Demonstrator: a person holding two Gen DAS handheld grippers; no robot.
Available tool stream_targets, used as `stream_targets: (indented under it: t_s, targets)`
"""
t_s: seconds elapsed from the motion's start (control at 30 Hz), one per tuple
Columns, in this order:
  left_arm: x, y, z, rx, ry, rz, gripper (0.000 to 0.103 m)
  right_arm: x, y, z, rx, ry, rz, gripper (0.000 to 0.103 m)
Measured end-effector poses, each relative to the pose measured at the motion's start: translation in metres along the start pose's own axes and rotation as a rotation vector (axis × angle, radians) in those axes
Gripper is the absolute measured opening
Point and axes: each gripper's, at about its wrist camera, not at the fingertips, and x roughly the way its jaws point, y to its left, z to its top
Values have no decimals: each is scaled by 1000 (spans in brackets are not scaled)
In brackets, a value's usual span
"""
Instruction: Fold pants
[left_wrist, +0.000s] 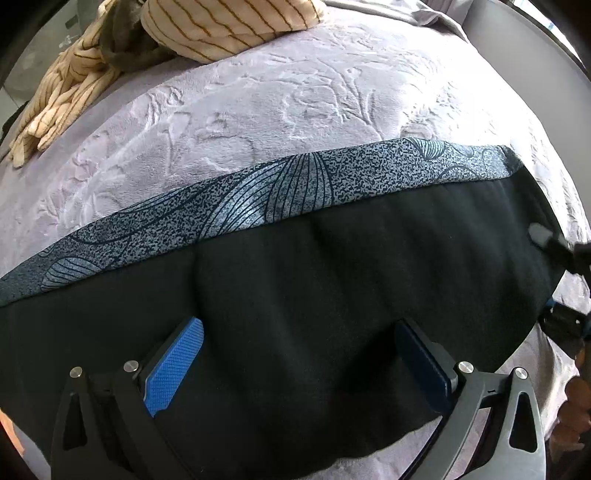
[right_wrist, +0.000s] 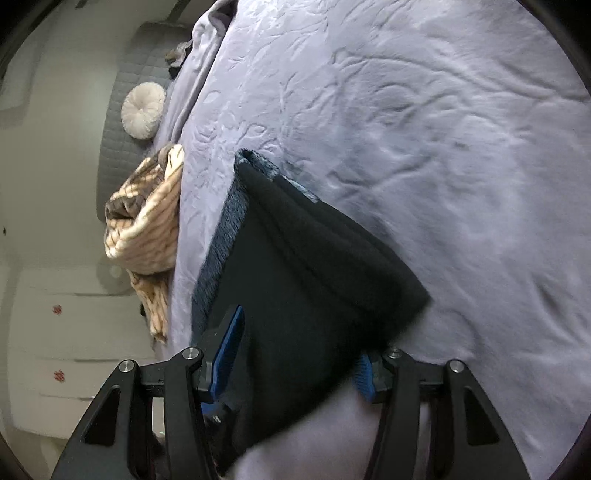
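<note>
Black pants (left_wrist: 295, 280) with a grey leaf-patterned band (left_wrist: 258, 188) lie folded lengthwise across a lilac embossed bedspread (left_wrist: 295, 96). My left gripper (left_wrist: 298, 325) points down over them, jaws wide; both blue pads (left_wrist: 173, 365) show bare, with black cloth under and between them. My right gripper (right_wrist: 301, 332) straddles one end of the pants (right_wrist: 295, 258), and thick folded cloth fills the gap from pad to pad. That end looks raised off the bedspread (right_wrist: 443, 147). In the left wrist view the right gripper (left_wrist: 550, 277) sits at the pants' right end.
A cream striped garment (left_wrist: 221, 26) is heaped at the bed's far edge, also seen as the cream striped garment (right_wrist: 147, 229). A round white cushion (right_wrist: 143, 110) rests against grey quilted padding. White drawers (right_wrist: 55, 332) stand beside the bed. A hand (left_wrist: 576, 402) shows at the right.
</note>
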Motion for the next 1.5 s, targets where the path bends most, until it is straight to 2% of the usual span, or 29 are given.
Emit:
stream_targets:
  t_s: [0.03,0.07,0.1,0.17,0.23,0.3,0.37,0.47,0.57,0.67,0.73,0.77,0.83,0.93,1.03,1.1,1.23,1.3,1.33,1.43,1.5]
  targets:
    - [-8,4,1,-12,-11,12,91,0,3,1,12,-4,11,45]
    - [-21,13,3,-16,-38,33,78,-3,7,1,12,-9,25,23]
    - [-28,15,6,-18,-66,58,76,-6,12,0,-3,-12,32,14]
    - [-40,23,16,-57,-138,104,76,-15,27,-3,-66,-13,34,14]
    - [-39,28,26,-92,-157,105,76,-22,43,-7,-135,-18,30,14]
    - [-22,27,34,-100,-134,119,76,-29,61,-13,-195,-29,40,14]
    - [8,26,37,-75,-64,131,76,-33,75,-20,-235,-43,42,14]
    - [11,19,32,-33,-109,168,76,-31,93,-28,-266,-43,39,14]
    - [-7,25,29,-65,-91,127,76,-38,112,-32,-312,-56,34,14]
    - [-24,39,12,-74,-92,111,76,-47,133,-41,-378,-55,16,14]
    - [-27,41,-5,-36,-74,90,80,-51,152,-53,-443,-53,-3,14]
    - [-25,38,-13,-5,-53,71,86,-52,165,-63,-487,-51,-17,14]
    - [-19,35,-27,54,-13,28,86,-53,179,-78,-538,-47,-34,14]
    - [-34,55,-36,26,-24,-22,86,-49,203,-108,-626,-32,-71,14]
    - [-54,101,-40,-44,-51,-1,86,-34,233,-142,-729,-16,-109,14]
    - [-67,139,-46,-85,-67,38,86,-15,249,-171,-790,10,-128,15]
    - [-82,214,-72,-174,-64,125,86,47,266,-236,-865,98,-191,17]
    - [-84,251,-92,-238,-27,158,86,87,263,-263,-873,154,-240,23]
    - [-83,268,-99,-264,-13,166,86,104,261,-278,-886,174,-274,26]
    - [-84,300,-121,-309,15,199,86,161,244,-323,-961,229,-455,33]
    - [-86,313,-130,-315,20,211,86,181,240,-341,-1040,209,-581,40]
